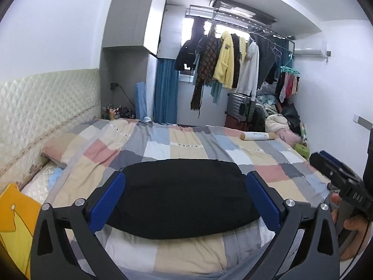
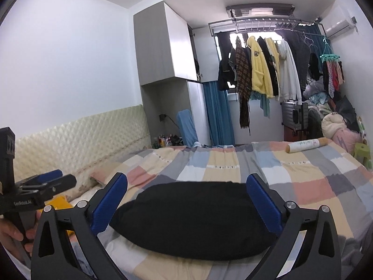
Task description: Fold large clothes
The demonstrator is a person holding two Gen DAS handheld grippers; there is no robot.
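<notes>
Black garment (image 1: pixel 184 196) folded on bed (image 1: pixel 191 144) — both grippers wide, empty.

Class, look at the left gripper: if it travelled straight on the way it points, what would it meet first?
Most likely the folded black garment on the patchwork bedspread; the open left gripper points slightly downward at it.
</notes>
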